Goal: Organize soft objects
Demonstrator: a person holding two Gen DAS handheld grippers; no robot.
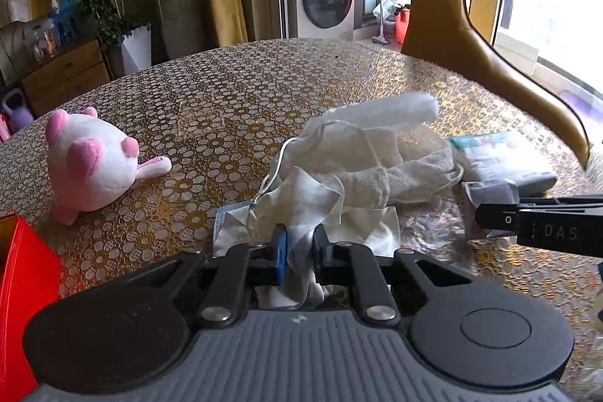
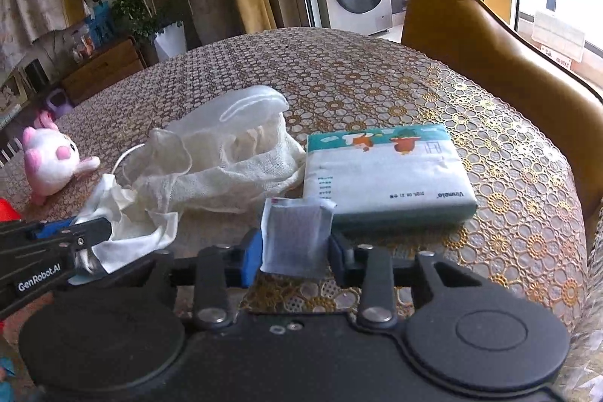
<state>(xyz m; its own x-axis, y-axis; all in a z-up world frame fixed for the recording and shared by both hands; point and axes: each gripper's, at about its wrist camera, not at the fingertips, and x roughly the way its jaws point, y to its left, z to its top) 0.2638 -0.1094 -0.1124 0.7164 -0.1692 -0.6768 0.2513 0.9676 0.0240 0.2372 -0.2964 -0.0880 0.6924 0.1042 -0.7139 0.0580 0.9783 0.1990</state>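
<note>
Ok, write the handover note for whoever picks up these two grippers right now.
Left gripper: shut on the white tissue at the near edge of the pile.
Right gripper: a small grey-and-white sachet sits between its fingers; firm contact cannot be confirmed.
On the table: mesh cloth bag mid-table, pink-and-white plush to its left, tissue pack to its right, a red box at the near left edge.
Done: nothing visibly sorted.
Left: everything still needs grouping.
</note>
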